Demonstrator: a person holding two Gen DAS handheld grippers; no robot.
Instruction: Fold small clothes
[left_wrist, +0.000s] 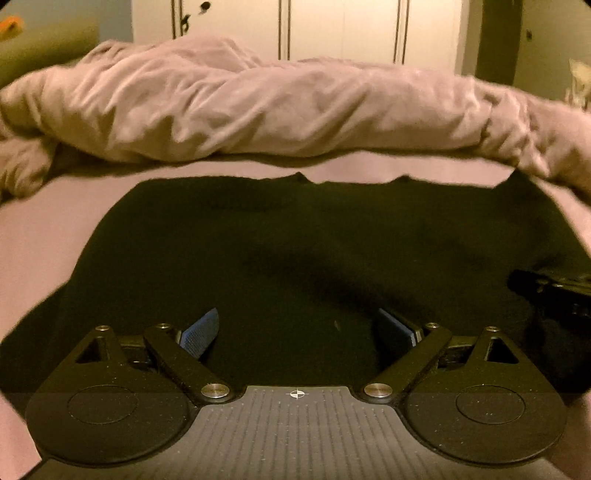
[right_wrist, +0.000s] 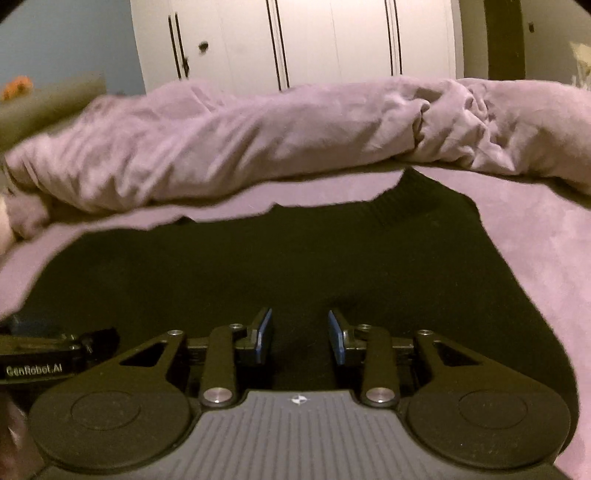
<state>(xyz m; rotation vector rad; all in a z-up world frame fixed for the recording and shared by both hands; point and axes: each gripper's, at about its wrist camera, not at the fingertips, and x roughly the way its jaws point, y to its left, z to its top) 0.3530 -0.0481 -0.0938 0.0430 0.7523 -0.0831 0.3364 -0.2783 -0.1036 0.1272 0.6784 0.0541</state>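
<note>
Your left gripper (left_wrist: 300, 332) stands wide open above the near part of the black garment (left_wrist: 295, 251), its blue pads (left_wrist: 201, 334) splayed well apart with only dark cloth showing between them; it has hold of nothing. The garment lies spread flat on the bed (left_wrist: 37, 236), on the pink sheet, and fills most of the left wrist view. Its far edge runs just short of the rumpled pink duvet (left_wrist: 236, 110) heaped across the back. At the right edge of that view, part of your right gripper shows over the garment.

Your right gripper (right_wrist: 300, 336) hovers over the same garment (right_wrist: 258, 266), jaws parted but much narrower than the left, the blue pads (right_wrist: 265, 336) upright and facing each other with nothing between them. In the right wrist view the garment's ribbed edge (right_wrist: 417, 199) reaches up toward the duvet (right_wrist: 221, 147), nearly touching its underside. Pink sheet (right_wrist: 535, 240) shows bare to the right of the cloth. White wardrobe doors (right_wrist: 314, 40) stand behind the bed.
</note>
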